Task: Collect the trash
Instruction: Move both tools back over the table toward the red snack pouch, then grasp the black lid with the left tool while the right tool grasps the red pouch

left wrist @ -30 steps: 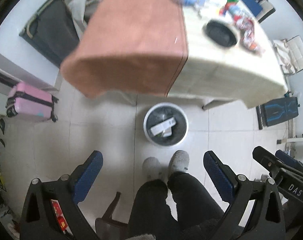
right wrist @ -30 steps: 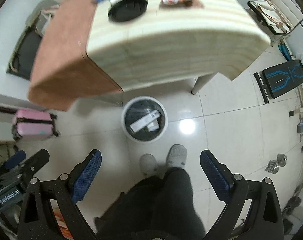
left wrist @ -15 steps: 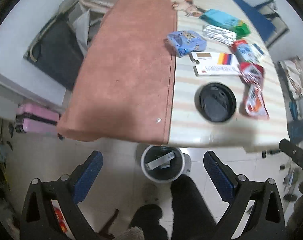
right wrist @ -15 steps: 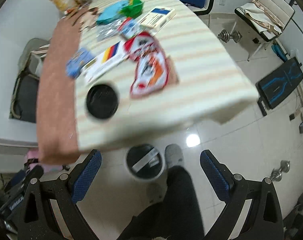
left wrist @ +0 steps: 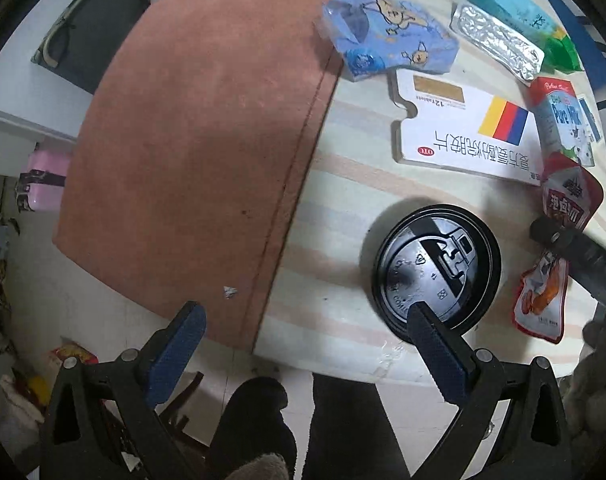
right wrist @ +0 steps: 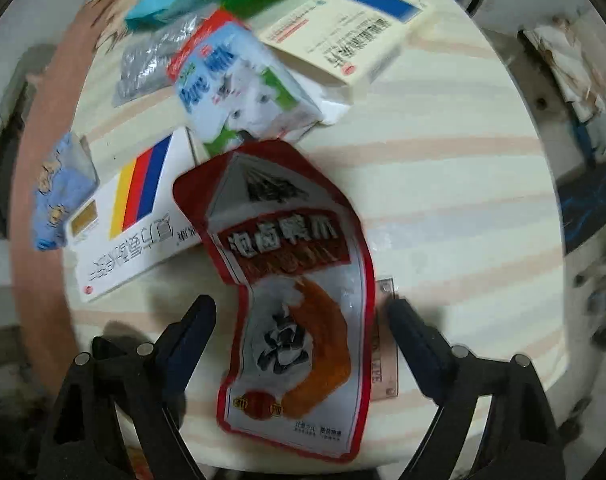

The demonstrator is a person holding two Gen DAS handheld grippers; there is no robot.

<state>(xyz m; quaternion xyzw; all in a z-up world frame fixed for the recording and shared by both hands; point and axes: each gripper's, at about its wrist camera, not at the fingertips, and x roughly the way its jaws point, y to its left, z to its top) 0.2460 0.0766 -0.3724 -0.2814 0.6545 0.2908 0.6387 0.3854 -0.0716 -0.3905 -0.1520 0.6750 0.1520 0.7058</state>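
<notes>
Trash lies on a striped table (left wrist: 343, 184). A black cup lid (left wrist: 439, 268) sits near the front edge; my open left gripper (left wrist: 307, 320) hangs over that edge, its right finger (left wrist: 431, 332) over the lid's rim. A red and silver snack pouch (right wrist: 291, 288) lies between the fingers of my open right gripper (right wrist: 303, 312), which is close above it; the pouch also shows in the left wrist view (left wrist: 551, 264). A white medicine box (left wrist: 467, 136), a blue cartoon wrapper (left wrist: 383, 40), a milk carton (right wrist: 239, 80), a foil pack (left wrist: 499, 44) and a teal bag (left wrist: 507, 4) lie further back.
A brown cloth (left wrist: 207, 128) covers the table's left part. A second white box (right wrist: 351, 36) lies at the far right of the table. A pink suitcase (left wrist: 43, 176) and a dark bag (left wrist: 95, 32) stand on the floor to the left. The person's legs (left wrist: 287, 424) are below the table edge.
Both grippers rose from the floor bin, then moved forward and down over the table. The bin has left both views. The right gripper now frames the snack pouch; the left is at the lid.
</notes>
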